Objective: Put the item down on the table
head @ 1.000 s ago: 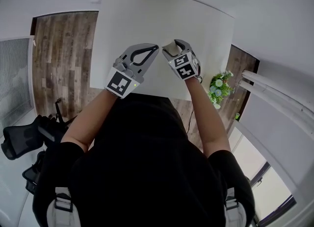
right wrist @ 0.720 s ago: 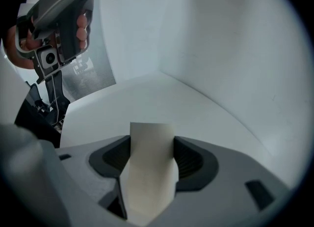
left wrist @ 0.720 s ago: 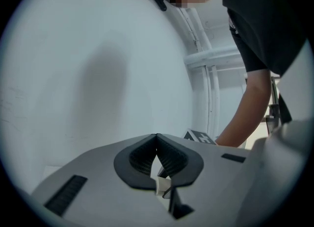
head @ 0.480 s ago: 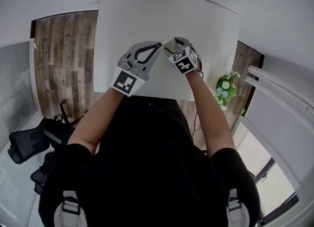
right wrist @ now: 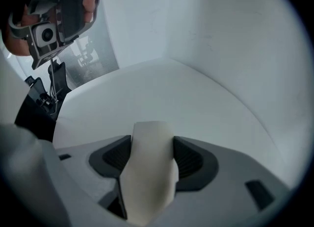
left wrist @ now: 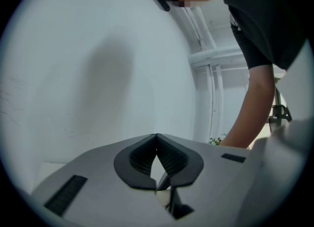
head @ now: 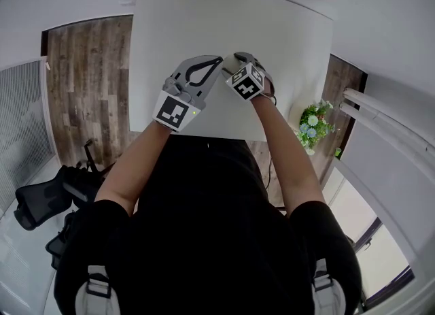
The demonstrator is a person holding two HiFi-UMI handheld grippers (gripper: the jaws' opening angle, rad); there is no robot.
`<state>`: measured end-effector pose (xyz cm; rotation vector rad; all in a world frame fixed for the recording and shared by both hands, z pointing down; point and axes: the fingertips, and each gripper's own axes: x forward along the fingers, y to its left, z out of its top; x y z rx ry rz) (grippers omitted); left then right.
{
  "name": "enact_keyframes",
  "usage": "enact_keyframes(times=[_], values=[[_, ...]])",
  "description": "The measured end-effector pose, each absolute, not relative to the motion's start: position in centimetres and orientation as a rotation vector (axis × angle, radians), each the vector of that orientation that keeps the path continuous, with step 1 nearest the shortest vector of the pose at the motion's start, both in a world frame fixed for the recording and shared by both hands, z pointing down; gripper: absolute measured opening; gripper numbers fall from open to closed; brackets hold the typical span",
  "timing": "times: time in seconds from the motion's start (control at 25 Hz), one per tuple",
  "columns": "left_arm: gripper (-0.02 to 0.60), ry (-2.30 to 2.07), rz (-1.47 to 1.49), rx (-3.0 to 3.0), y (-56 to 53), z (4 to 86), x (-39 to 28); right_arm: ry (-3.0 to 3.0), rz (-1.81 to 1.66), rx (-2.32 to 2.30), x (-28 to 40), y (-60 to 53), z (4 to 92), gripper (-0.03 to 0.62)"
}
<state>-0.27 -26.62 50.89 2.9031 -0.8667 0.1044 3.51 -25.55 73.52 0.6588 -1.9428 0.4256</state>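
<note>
Office-like room: white table (head: 224, 21), black swivel chair (head: 41, 201), wood floor (head: 88, 82).

Above the near half of the table (head: 204, 14), the left gripper (head: 218, 60) and the right gripper (head: 237, 64) hang side by side, tips close together; the item (right wrist: 149, 172) sits between the right gripper's jaws; a plant (head: 311, 124) stands right of the table

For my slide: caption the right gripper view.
White item clamped in the right tongs, table beyond.

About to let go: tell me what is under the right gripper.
White table all around the right gripper, which is shut on a pale item; the spot directly beneath is covered.
</note>
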Motion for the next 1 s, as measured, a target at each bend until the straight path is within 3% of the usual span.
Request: enact_keyframes(times=[0.52, 1.0], values=[[-0.006, -0.888, 0.118, 2.870, -26.8, 50.9, -0.8, -1.951, 0.479, 0.650, 3.3, -25.6, 74.5, 0.286], [-0.006, -0.895, 0.172, 2.844, -25.5, 48.2, -0.2, -2.213, 0.590, 0.858, 4.8, -24.8, 64.5, 0.293]])
